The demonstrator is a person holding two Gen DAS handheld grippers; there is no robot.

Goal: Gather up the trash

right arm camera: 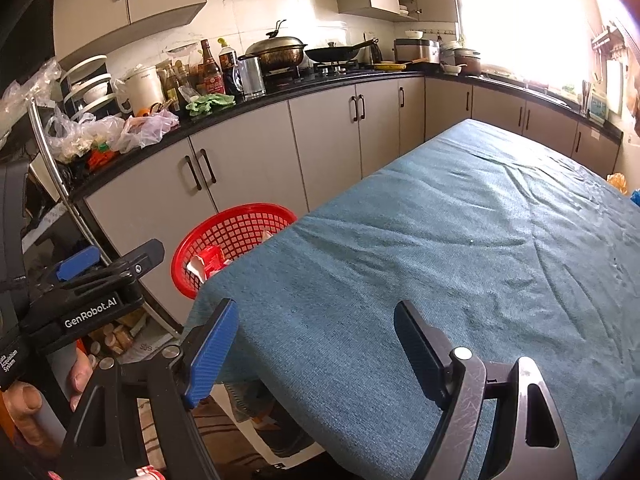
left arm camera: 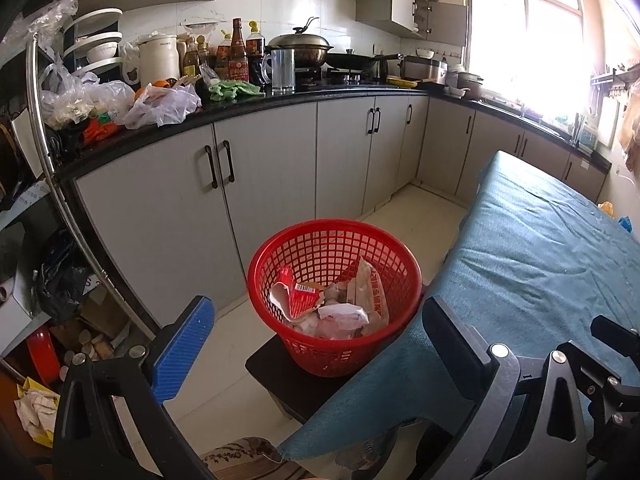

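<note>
Left gripper [left arm camera: 316, 344] agape, empty; right gripper [right arm camera: 316, 346] agape, empty.

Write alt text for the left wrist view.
A red mesh basket holding crumpled wrappers sits on a dark stool beside a teal-covered table, framed by the open, empty left gripper. Grey kitchen cabinets stand behind.

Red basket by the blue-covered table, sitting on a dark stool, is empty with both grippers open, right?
Not empty. The left wrist view shows the red basket holding crumpled wrappers. It does sit on the dark stool, both grippers open.
</note>
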